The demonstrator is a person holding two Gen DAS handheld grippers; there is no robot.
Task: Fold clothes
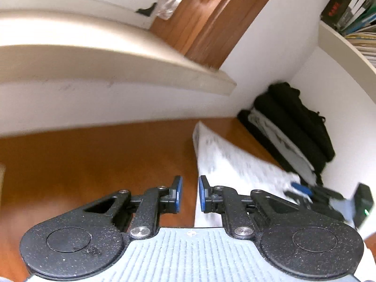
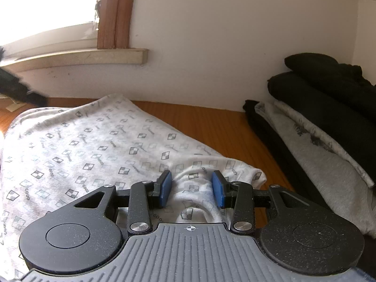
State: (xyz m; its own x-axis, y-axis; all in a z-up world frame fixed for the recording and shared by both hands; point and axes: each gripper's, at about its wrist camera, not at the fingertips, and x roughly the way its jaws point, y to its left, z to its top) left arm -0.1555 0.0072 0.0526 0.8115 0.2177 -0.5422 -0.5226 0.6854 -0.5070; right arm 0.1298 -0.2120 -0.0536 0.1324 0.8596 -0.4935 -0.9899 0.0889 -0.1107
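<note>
A white garment (image 2: 94, 141) printed with small grey checkered squares lies spread on the wooden table (image 2: 211, 122). My right gripper (image 2: 192, 190) is at the garment's near right corner, and a bunched fold of the cloth is pinched between its blue pads. In the blurred left wrist view, the same garment (image 1: 225, 162) slopes up on the right, with the right gripper (image 1: 303, 190) at its far end. My left gripper (image 1: 189, 193) hovers over bare wood beside the garment's left edge. Its jaws stand a little apart with nothing between them.
A stack of folded clothes (image 2: 317, 122), black and grey, sits against the wall at the right; it also shows in the corner (image 1: 293, 127). A window sill (image 2: 82, 57) juts out above the table. A dark fuzzy shape (image 2: 21, 91) enters at the left edge. Books fill a shelf (image 1: 352, 11).
</note>
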